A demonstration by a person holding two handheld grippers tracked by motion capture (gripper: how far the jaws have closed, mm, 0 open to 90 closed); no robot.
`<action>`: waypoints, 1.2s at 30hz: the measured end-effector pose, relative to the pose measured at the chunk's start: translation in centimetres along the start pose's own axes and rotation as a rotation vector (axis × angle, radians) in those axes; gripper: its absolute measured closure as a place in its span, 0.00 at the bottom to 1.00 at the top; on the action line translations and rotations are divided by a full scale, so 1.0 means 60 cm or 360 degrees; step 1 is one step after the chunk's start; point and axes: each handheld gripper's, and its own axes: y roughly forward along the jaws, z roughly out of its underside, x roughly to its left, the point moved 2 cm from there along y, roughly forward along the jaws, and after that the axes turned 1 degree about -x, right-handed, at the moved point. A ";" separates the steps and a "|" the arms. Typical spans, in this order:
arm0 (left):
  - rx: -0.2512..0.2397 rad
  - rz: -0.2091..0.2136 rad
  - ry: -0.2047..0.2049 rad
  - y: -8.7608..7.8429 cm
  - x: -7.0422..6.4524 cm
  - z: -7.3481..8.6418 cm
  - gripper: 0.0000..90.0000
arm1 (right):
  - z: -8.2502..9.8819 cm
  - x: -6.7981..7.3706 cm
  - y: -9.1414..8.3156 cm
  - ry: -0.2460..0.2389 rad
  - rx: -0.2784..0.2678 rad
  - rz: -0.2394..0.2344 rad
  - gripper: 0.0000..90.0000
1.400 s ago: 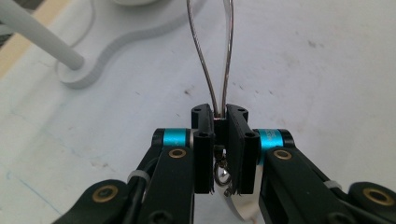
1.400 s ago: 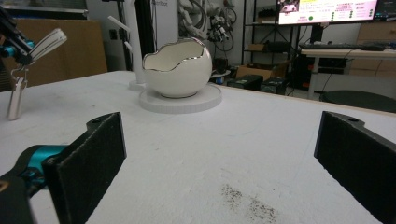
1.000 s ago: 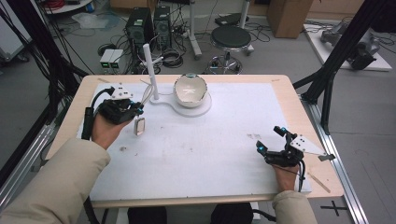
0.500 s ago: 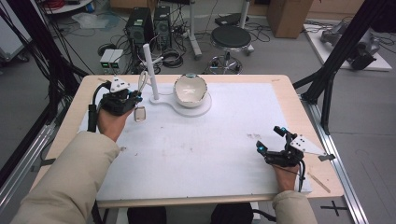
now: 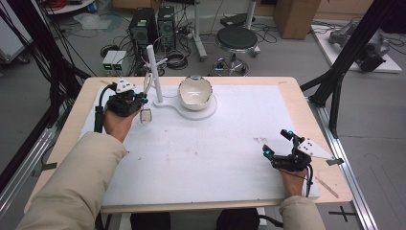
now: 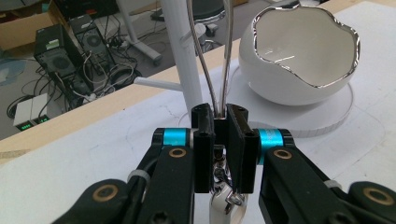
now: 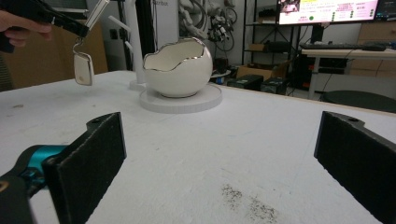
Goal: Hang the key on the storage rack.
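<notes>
While your left gripper [image 5: 139, 101] sits at the far left of the table [image 5: 201, 163], its jaws are pinched nearly together on a thin silver wire loop [image 6: 219, 70]. Loop rises out of the jaws in the left gripper view, running up alongside the white post [image 6: 180, 51] of the stand. Below the jaws hangs a small pale tag [image 5: 145, 116] on a metal clasp; in the right gripper view the tag [image 7: 83, 68] dangles clear above the table surface, apart from everything else.

Stand: flat round white base [image 5: 201, 111] with the post [image 5: 154, 72] upright at its left end and a short peg [image 6: 156, 84] sticking sideways from the post. White egg-shaped bowl [image 5: 195, 92] with a jagged silver rim sits on the base, to the right of the post. Your left gripper is just beside the post, on its left; whether the loop touches the post, you cannot tell from these views.

Your right gripper [image 5: 278, 144] rests near the right front edge of the table, well apart from the stand. Jaws spread wide, nothing between them; the right gripper view looks across bare white sheet toward the bowl [image 7: 177, 67]. Small dark smudge [image 7: 245, 198] on the sheet ahead of those jaws.
</notes>
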 end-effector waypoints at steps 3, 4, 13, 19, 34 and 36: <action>0.0002 0.0003 -0.0008 0.008 0.001 0.002 0.90 | 0.000 0.000 0.000 0.0003 0.0002 0.0002 0.01; 0.0007 -0.0001 -0.0009 0.011 0.001 0.003 0.91 | 0.000 0.000 0.000 0.0001 0.0000 0.0000 0.01; 0.0033 -0.0016 -0.0020 0.029 0.003 0.011 0.90 | 0.000 0.000 0.000 0.0004 0.0000 0.0001 0.01; 0.0046 -0.0023 -0.0033 0.039 0.008 0.015 0.90 | 0.000 0.000 0.000 0.0005 0.0001 0.0002 0.01; 0.0112 -0.0017 -0.0067 0.061 0.016 0.028 0.90 | 0.000 0.000 0.000 0.0005 -0.0001 0.0002 0.01; 0.0104 -0.0018 -0.0074 0.063 0.016 0.028 0.90 | 0.000 0.000 0.000 0.0005 -0.0007 0.0004 0.01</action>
